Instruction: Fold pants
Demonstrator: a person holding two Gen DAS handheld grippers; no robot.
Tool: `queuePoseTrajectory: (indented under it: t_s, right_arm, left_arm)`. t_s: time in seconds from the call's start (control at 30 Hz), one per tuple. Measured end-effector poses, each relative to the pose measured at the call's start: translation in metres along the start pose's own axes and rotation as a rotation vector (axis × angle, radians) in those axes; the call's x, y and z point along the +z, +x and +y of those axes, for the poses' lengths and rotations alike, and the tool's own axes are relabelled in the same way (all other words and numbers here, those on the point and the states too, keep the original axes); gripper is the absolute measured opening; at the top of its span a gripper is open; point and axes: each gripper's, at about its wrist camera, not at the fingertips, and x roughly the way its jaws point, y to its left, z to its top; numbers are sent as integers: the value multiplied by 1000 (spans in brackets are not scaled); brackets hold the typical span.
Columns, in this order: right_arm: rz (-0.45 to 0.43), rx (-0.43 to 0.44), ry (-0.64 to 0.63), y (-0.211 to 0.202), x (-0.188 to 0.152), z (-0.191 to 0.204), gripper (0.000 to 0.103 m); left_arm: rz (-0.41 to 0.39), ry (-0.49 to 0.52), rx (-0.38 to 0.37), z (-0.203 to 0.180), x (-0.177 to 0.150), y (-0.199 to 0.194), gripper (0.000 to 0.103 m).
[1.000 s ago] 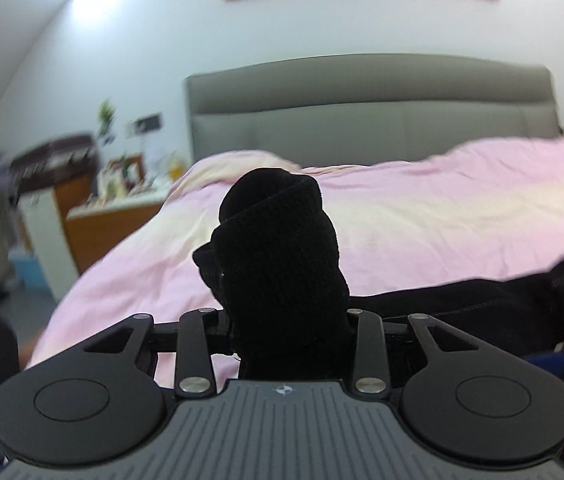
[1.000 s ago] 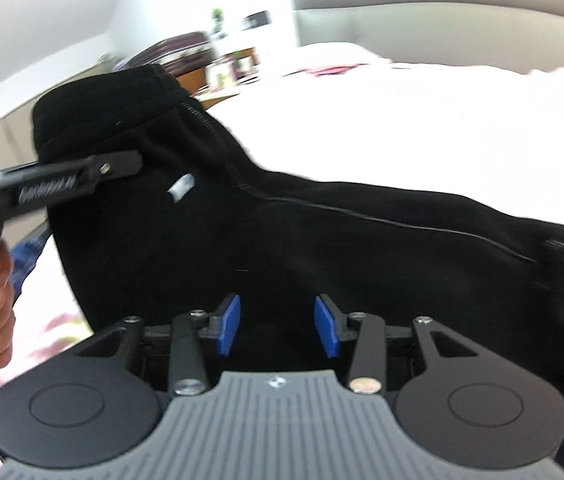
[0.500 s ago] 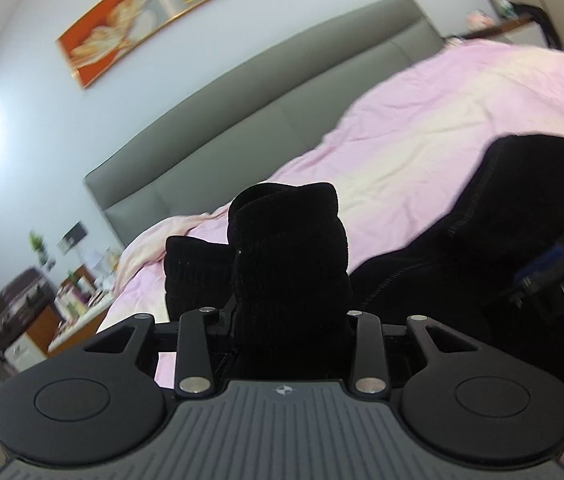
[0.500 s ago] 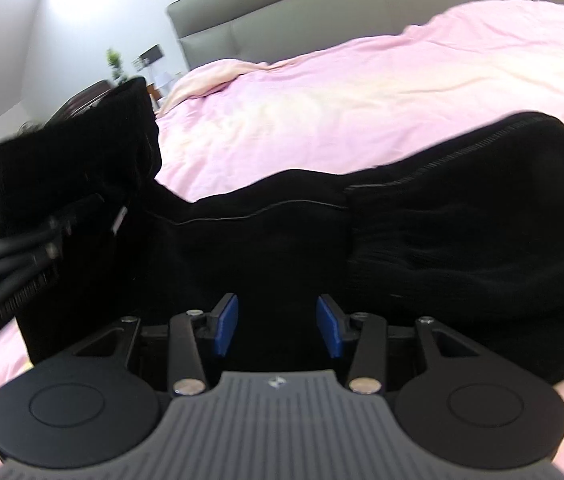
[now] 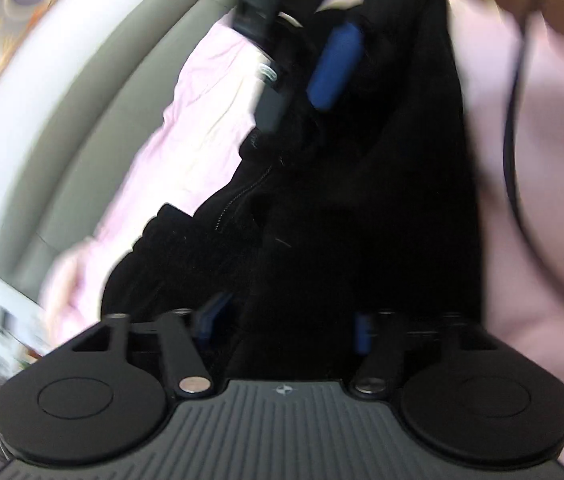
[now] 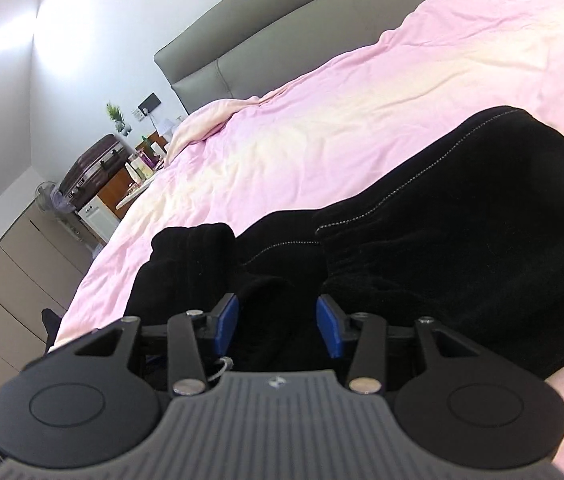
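The black pants (image 6: 462,216) lie folded over on the pink bed cover (image 6: 322,112). In the right wrist view my right gripper (image 6: 277,322) is open, its blue pads either side of a fold of black cloth, with a ribbed cuff (image 6: 193,248) lying just ahead on the left. In the blurred left wrist view my left gripper (image 5: 286,326) is open over the pants (image 5: 362,200), with cloth between its spread pads. The right gripper's blue pad (image 5: 336,68) shows at the top of that view.
A grey padded headboard (image 6: 282,40) stands at the far end of the bed. Beside the bed on the left are a wooden nightstand with bottles (image 6: 137,176), a dark suitcase (image 6: 89,168) and a fan (image 6: 43,192).
My left gripper has swung over to the right, brought the cuff down onto the pants and opened. The cuff now lies on the pants. The right gripper stays open and low on the cloth.
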Motion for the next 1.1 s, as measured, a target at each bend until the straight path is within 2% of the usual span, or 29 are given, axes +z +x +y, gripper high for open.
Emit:
queuePoseTrajectory:
  t_s: [0.03,0.13,0.23,0.3,0.4,0.43,0.47,0.5,0.57,0.6,0.63,0.67,0.73,0.8,0.83,0.9,1.0,1.1]
  right_arm:
    - [5,10,4,0,1,2,45]
    - [39,78,30,12,11,7,51]
    - [104,128,42,29,18,15,55]
    - [166,117,80,45,19,18,56]
    - [242,119,169,74,21,14,55]
    - [256,128,196,82,22,12,54]
    - [264,135,219,89,23,11,55]
    - [264,149,241,96,25,12,57]
    - [267,179,286,110,27,11,66]
    - [271,186,299,116,26,12,61]
    - [271,169,288,120,25,13,49]
    - [278,155,262,125,25,16,31]
    - [263,167,191,127,34,23,26]
    - [196,260,150,115,49,30,16]
    - [158,308,127,108,58,33,15]
    - [125,318,79,101,74,39,11]
    - [192,203,57,118,83,35,12]
    - [277,63,19,146,64,21,17]
  left_arm:
    - [-20,-42,-29,8,-1,-8,95]
    - [-74,-132,-63,31,-12,-34,98]
    - [-69,-228,-18,61,-32,-48,98]
    - [-49,-339,11,87,-48,-52,98]
    - [-2,-626,-4,133,-84,-46,98]
    - [21,-718,-41,144,-97,-40,98]
    - [54,-827,-114,155,-114,-29,98]
    - [89,-905,-188,157,-129,-20,98]
    - [99,-1080,-304,163,-158,-3,98]
    - [99,-1161,-345,167,-169,2,99]
    - [105,-1249,-393,168,-176,11,100]
    - [120,-1307,-421,169,-183,17,100]
    - [131,-1316,-410,163,-176,19,100]
    - [104,-1205,-324,162,-152,3,100]
    - [80,-1143,-286,162,-140,-2,100]
    - [55,-1051,-243,159,-117,-14,100]
    - [125,-1017,-250,147,-104,3,100]
    - [192,-1059,-268,134,-109,27,103]
